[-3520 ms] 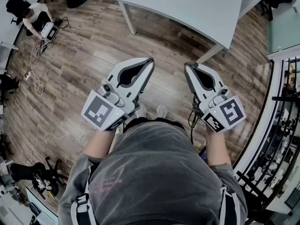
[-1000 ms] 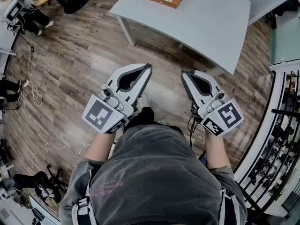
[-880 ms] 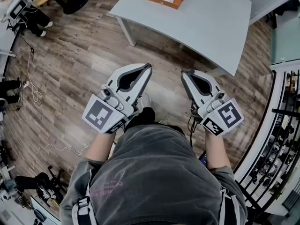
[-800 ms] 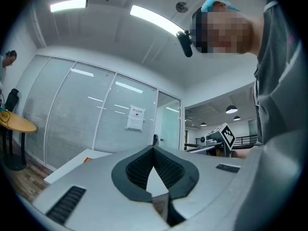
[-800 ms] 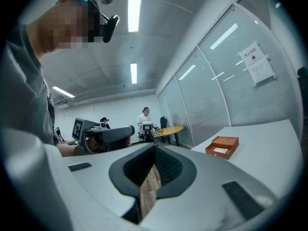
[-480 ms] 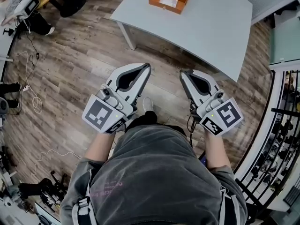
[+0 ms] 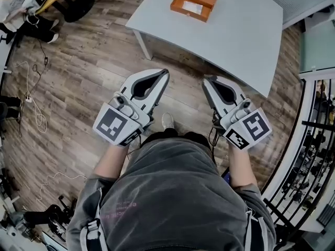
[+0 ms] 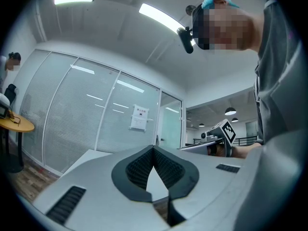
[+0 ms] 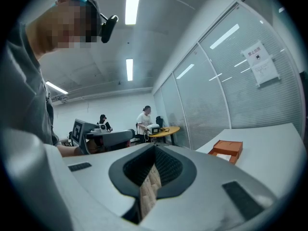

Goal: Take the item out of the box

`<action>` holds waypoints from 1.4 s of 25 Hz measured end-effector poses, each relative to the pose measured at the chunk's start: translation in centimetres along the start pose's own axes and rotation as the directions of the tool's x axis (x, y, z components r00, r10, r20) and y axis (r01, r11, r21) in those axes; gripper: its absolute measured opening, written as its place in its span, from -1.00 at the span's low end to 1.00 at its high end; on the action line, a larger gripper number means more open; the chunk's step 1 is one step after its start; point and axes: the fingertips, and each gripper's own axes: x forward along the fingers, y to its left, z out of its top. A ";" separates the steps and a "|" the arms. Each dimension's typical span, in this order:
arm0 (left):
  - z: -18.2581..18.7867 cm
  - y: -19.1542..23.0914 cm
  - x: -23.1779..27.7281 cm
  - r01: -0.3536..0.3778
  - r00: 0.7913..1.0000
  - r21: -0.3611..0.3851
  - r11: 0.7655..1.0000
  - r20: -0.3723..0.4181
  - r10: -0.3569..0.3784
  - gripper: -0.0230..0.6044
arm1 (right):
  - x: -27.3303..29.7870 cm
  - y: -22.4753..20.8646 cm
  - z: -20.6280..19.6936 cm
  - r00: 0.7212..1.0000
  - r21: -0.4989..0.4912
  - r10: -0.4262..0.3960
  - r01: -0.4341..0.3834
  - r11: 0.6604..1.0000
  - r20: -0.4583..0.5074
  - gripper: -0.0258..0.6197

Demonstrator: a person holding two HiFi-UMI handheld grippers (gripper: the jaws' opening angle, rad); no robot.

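Note:
An open orange box (image 7: 194, 2) lies on the far side of a pale grey table (image 7: 235, 30), with a white card (image 7: 192, 7) showing inside it. The right gripper view shows the same box (image 9: 227, 150) well ahead on the tabletop. My left gripper (image 7: 166, 72) and right gripper (image 7: 205, 79) are held side by side in front of my body, over the wood floor and short of the table's near edge. Both are shut with nothing between the jaws, as the tips of the left gripper (image 8: 154, 148) and the right gripper (image 9: 155, 147) show.
A table leg (image 7: 142, 42) stands ahead of my left gripper. Cables (image 7: 32, 109) trail over the floor at left, near seated people (image 7: 15, 4). A black railing (image 7: 309, 156) runs along the right. Glass walls stand behind the table.
The table and orange box have slid further into the head view and closer, as the person steps toward them. Both grippers keep their pose and stay shut.

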 end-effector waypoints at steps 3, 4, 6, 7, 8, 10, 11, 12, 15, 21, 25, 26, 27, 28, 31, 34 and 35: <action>0.1 1.3 -0.1 -0.001 1.000 -0.005 1.000 0.001 0.001 -0.90 | 1.4 0.0 0.2 1.000 -0.002 0.002 -0.002 1.000 -0.004 -0.91; 0.1 2.0 -0.1 -0.003 1.000 -0.007 1.000 0.003 0.003 -0.90 | 2.0 -0.1 0.3 1.000 -0.003 0.004 -0.004 1.000 -0.005 -0.91; 0.0 3.2 0.1 -0.006 1.000 -0.009 1.000 0.005 0.006 -0.90 | 3.1 -0.4 0.4 1.000 -0.006 0.005 -0.005 1.000 -0.008 -0.91; 0.0 3.6 0.2 -0.007 1.000 -0.008 1.000 0.005 0.007 -0.91 | 3.5 -0.6 0.5 1.000 -0.007 0.005 -0.005 1.000 -0.009 -0.91; 0.0 3.9 0.3 -0.007 1.000 -0.007 1.000 0.005 0.007 -0.90 | 3.8 -0.8 0.5 1.000 -0.008 0.004 -0.004 1.000 -0.010 -0.91; 0.0 4.4 0.4 -0.008 1.000 -0.005 1.000 0.005 0.008 -0.91 | 4.2 -1.2 0.6 1.000 -0.008 0.003 -0.003 1.000 -0.012 -0.91; 0.0 4.6 0.6 -0.008 1.000 -0.005 1.000 0.005 0.008 -0.91 | 4.4 -1.3 0.5 1.000 -0.007 0.004 -0.004 1.000 -0.012 -0.91; 0.0 4.8 0.7 -0.010 1.000 -0.005 1.000 0.005 0.010 -0.90 | 4.7 -1.5 0.5 1.000 -0.006 0.006 -0.006 1.000 -0.013 -0.91; -0.3 5.7 1.2 -0.016 1.000 -0.006 1.000 -0.005 0.016 -0.90 | 5.4 -2.2 0.5 1.000 0.002 0.010 -0.010 1.000 -0.015 -0.91; -0.5 7.8 3.4 -0.018 1.000 -0.002 1.000 -0.015 0.018 -0.90 | 7.2 -4.9 1.0 1.000 0.008 0.013 -0.013 1.000 -0.008 -0.91; -0.3 9.2 5.8 -0.017 1.000 0.006 1.000 -0.019 0.017 -0.90 | 8.2 -7.5 1.7 1.000 0.016 0.014 -0.014 1.000 -0.006 -0.91; -0.2 9.7 6.5 -0.018 1.000 0.006 1.000 -0.020 0.018 -0.91 | 8.6 -8.2 2.0 1.000 0.017 0.016 -0.016 1.000 -0.005 -0.91; -0.2 10.2 7.2 -0.021 0.999 0.006 1.000 -0.025 0.021 -0.90 | 9.0 -9.0 2.2 1.000 0.019 0.018 -0.018 1.000 -0.005 -0.91; -0.2 10.8 7.8 -0.024 0.999 0.007 1.000 -0.030 0.024 -0.90 | 9.5 -9.7 2.4 1.000 0.022 0.019 -0.019 1.000 -0.005 -0.91; -0.7 12.6 9.5 -0.030 0.999 0.003 1.000 -0.041 0.030 -0.91 | 11.0 -11.9 2.4 1.000 0.032 0.024 -0.023 0.999 -0.011 -0.91; -1.1 14.2 11.5 -0.038 0.998 0.001 0.999 -0.048 0.038 -0.90 | 12.3 -14.2 2.6 0.999 0.040 0.032 -0.031 0.999 -0.017 -0.91; -1.1 14.7 12.2 -0.042 0.998 -0.001 0.999 -0.050 0.042 -0.90 | 12.6 -14.9 2.6 0.999 0.042 0.034 -0.033 0.999 -0.020 -0.91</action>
